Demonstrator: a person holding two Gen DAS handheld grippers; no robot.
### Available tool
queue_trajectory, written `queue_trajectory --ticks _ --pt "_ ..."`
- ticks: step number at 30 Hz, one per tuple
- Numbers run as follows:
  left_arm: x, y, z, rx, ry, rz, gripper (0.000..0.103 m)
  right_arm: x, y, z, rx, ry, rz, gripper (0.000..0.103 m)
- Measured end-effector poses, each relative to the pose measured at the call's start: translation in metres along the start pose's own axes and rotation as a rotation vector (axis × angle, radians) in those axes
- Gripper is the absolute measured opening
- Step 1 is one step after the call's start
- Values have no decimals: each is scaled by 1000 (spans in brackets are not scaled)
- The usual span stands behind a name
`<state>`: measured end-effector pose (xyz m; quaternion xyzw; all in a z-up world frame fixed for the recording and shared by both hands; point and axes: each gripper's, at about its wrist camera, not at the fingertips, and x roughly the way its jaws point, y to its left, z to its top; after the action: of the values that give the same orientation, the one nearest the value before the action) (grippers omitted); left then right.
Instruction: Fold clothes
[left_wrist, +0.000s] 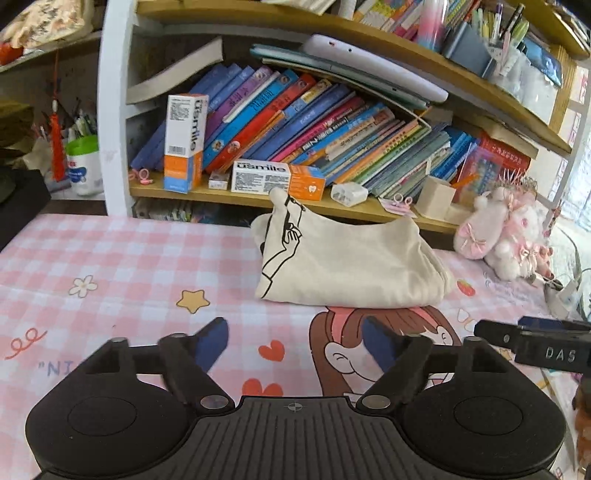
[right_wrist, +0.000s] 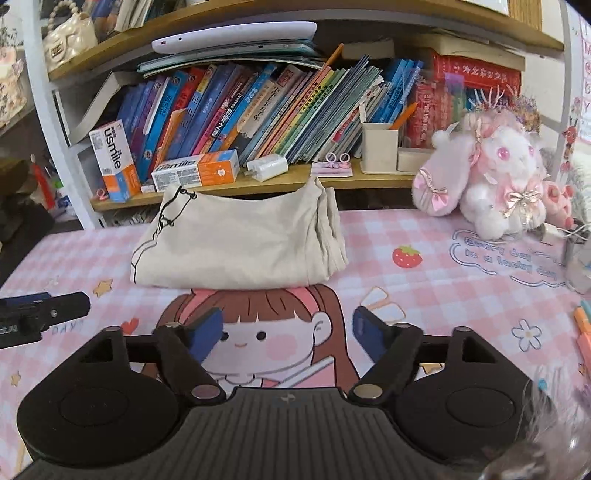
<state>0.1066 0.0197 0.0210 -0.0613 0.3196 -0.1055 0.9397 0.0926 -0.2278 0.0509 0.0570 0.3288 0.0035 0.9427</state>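
Observation:
A cream garment (left_wrist: 347, 264) with a black line drawing lies folded into a compact block on the pink checked mat (left_wrist: 122, 269), against the shelf's base. In the right wrist view the same folded garment (right_wrist: 240, 240) shows stacked layers along its right edge. My left gripper (left_wrist: 295, 338) hovers over the mat in front of the garment, jaws wide apart and empty. My right gripper (right_wrist: 288, 328) stands open too, nothing between its blue pads, a short way before the garment. Each gripper shows at the edge of the other's view.
A wooden bookshelf (left_wrist: 229, 194) packed with leaning books rises behind the mat, with toothpaste boxes (left_wrist: 183, 142) on its lowest board. A pink and white plush toy (right_wrist: 495, 177) sits at the right. Coloured pens (right_wrist: 583, 325) lie at the mat's right edge.

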Motion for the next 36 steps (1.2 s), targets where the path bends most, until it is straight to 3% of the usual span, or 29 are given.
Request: queue_trajectory --ticks 7,18,36 --pt "-7 -2 -19 7 17 50 98 -11 4 -24 -17 2 -31 102" --pt "-14 -11 -53 19 70 83 100 -16 8 -55 -44 51 -67 103" --pt "-9 -6 -56 -11 91 99 100 -12 13 -61 -63 76 -42 103"
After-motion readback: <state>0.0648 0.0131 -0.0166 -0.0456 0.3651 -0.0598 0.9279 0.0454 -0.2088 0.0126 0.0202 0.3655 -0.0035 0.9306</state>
